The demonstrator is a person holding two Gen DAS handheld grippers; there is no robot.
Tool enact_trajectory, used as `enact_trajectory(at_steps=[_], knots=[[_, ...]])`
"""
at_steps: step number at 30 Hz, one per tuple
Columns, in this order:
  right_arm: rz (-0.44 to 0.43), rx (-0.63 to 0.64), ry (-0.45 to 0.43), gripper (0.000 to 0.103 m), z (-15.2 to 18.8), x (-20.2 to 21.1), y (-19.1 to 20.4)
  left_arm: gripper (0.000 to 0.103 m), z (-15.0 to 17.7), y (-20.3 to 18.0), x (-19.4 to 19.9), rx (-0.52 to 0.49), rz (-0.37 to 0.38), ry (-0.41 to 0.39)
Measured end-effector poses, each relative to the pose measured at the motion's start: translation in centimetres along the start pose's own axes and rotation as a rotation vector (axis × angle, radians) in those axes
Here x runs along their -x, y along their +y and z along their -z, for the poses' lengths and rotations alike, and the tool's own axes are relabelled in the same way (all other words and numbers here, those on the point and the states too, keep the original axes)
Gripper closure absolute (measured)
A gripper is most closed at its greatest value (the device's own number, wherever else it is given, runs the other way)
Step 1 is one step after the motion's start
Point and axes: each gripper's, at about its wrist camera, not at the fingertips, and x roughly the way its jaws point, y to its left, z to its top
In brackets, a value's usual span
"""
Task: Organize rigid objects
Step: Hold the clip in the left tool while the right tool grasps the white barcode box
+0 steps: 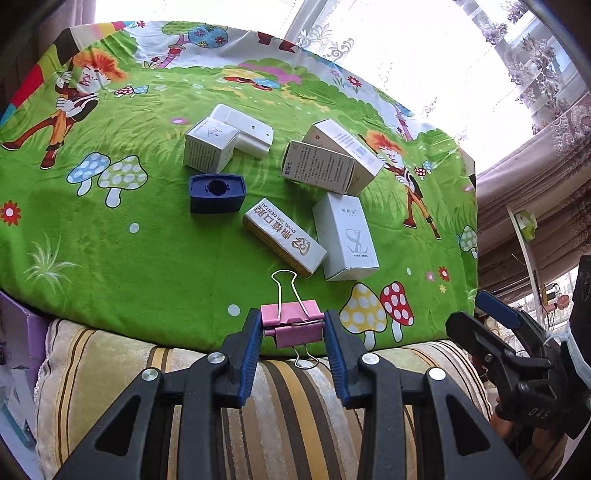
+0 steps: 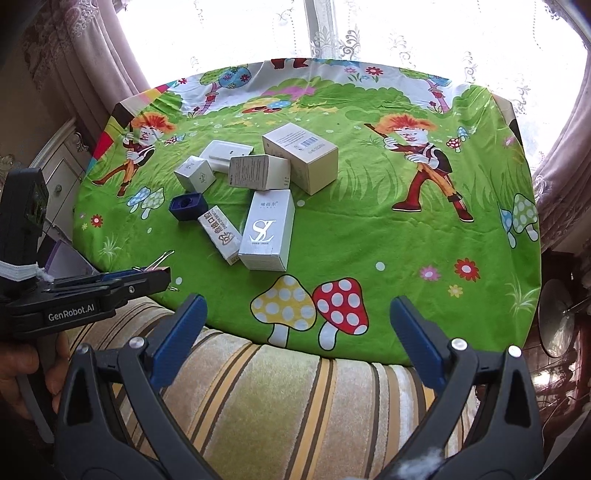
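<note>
My left gripper (image 1: 293, 328) is shut on a pink binder clip (image 1: 292, 325), held over the near edge of the green cartoon tablecloth (image 1: 147, 229). On the cloth lie several small boxes: a white "SL" box (image 1: 345, 236), a gold-sided box (image 1: 284, 240), a dark blue plastic base (image 1: 217, 194), a small white cube box (image 1: 208, 146) and two larger cartons (image 1: 332, 158). My right gripper (image 2: 297, 321) is open over the striped cushion edge, with nothing between its fingers. In the right wrist view the left gripper (image 2: 162, 275) shows at the left, wire handles of the clip (image 2: 159, 260) poking out.
A striped cushion (image 2: 295, 398) lies along the near side below the cloth. Curtains and a bright window (image 2: 332, 29) stand behind the table. A white cabinet (image 2: 59, 166) is at the left. Open green cloth (image 2: 388, 229) stretches right of the boxes.
</note>
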Motion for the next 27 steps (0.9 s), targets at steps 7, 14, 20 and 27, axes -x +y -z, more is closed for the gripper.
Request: enact_trajectory(at_steps=[7, 14, 20, 27], knots=[[0.054, -0.032, -0.028, 0.003, -3.5, -2.0, 2.8, 0.068, -0.7, 2.7, 1.6, 0.029, 0.003, -0.052], [0.161, -0.058, -0.025, 0.003, -6.6, -6.3, 6.2, 0.068, -0.2, 6.2, 3.3, 0.088, 0.015, -0.110], [0.299, -0.055, -0.053, 0.002, -8.5, -9.5, 9.6, 0.068, 0.3, 8.6, 3.8, 0.148, 0.054, -0.144], [0.450, -0.049, -0.025, 0.002, -9.1, -13.2, 11.6, 0.068, 1.0, 11.1, 4.5, 0.208, 0.076, -0.177]])
